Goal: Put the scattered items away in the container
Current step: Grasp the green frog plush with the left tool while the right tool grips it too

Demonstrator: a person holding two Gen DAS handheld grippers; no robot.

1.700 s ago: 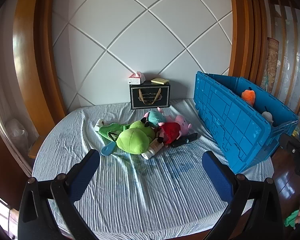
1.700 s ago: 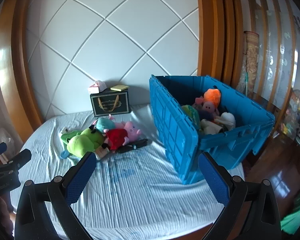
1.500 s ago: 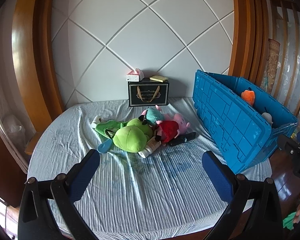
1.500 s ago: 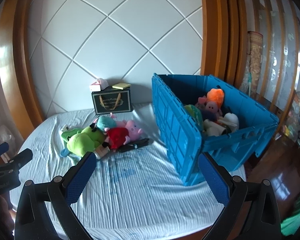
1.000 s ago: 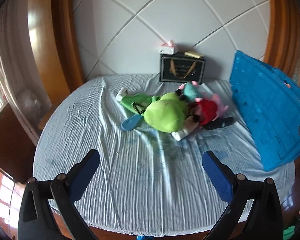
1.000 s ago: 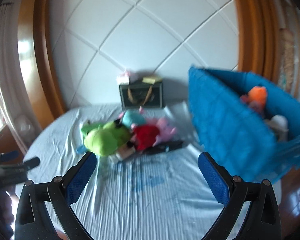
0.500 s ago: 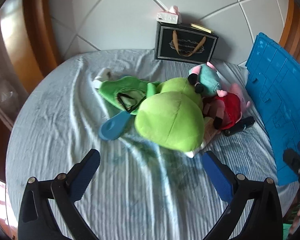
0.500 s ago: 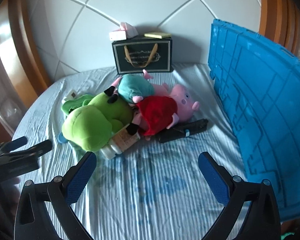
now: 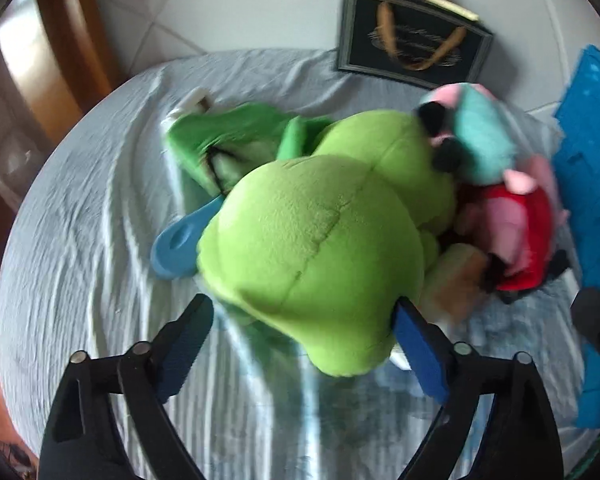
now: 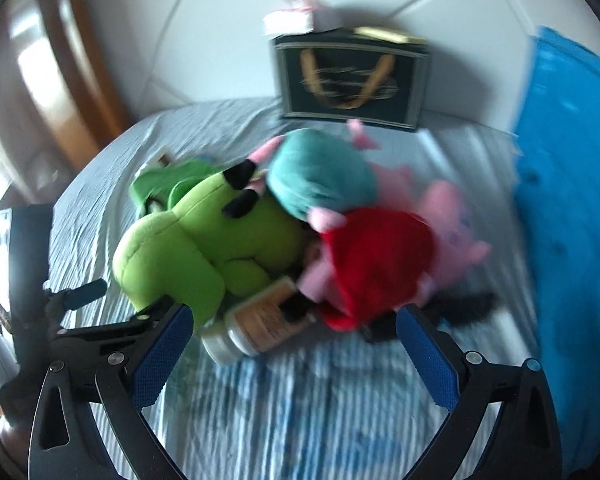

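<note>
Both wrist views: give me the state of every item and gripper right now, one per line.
Left gripper: jaws just been closing, astride the green plush, not clamped.
Right gripper: open, empty, near the bottle.
Green plush: lying on the bed.
Red-dressed pig plush: lying against the green plush.
Teal plush: resting on top of the pile.
Bottle: on its side.
Blue crate: on the bed's right; interior unseen.

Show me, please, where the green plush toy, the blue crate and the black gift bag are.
green plush toy (image 9: pixel 320 248), left wrist view, on its rounded back.
blue crate (image 10: pixel 572 208), right wrist view, on its side wall.
black gift bag (image 10: pixel 350 80), right wrist view, on its front face.
</note>
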